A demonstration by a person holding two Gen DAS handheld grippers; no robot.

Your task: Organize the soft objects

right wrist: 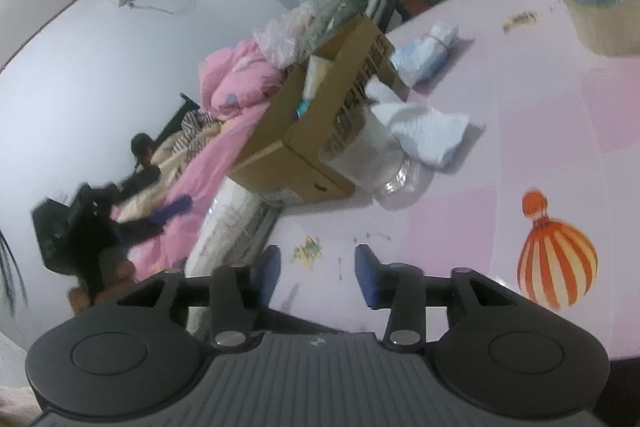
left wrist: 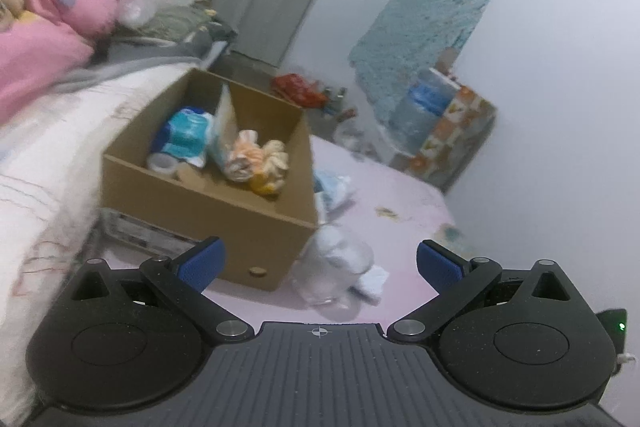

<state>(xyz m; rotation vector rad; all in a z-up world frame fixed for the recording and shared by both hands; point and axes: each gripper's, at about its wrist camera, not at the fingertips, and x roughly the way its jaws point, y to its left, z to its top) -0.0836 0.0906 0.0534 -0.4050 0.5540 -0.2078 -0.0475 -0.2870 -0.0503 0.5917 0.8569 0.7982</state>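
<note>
1. Left gripper (left wrist: 319, 263), bottom of the left wrist view: blue pads spread wide, nothing btwn them. It hangs over the pink floor (left wrist: 400, 187), pointing at the box.
2. Right gripper (right wrist: 316, 269), bottom middle of the right wrist view: pads partly apart, nothing btwn them, only bare floor w/ small stickers under it.
3. Cardboard box (left wrist: 208, 211), middle left of the left view, sits on the floor right by the bed (left wrist: 44, 155). It is open on top.
4. Done so far, I think: some soft stuff is in the box already. A blue-white pack (left wrist: 186, 135) on its left side, an orange-cream bundle (left wrist: 256, 163) on its right side, w/ a white divider btwn them.
5. Left to do, I think: a clear bag w/ white soft stuff (left wrist: 340, 267) lies on the floor, touching the box's near corner. A white cloth (right wrist: 430, 135) lies just beside it, middle of the right view.
6. Also still out: a blue-white bundle (right wrist: 424, 51) by the box's far side, upper middle of the right view.
7. Tape roll (right wrist: 604, 15), upper right of the right view, is well apart from the box; prob. not soft.
8. So approx. half done; neither tool carries anything now.
</note>
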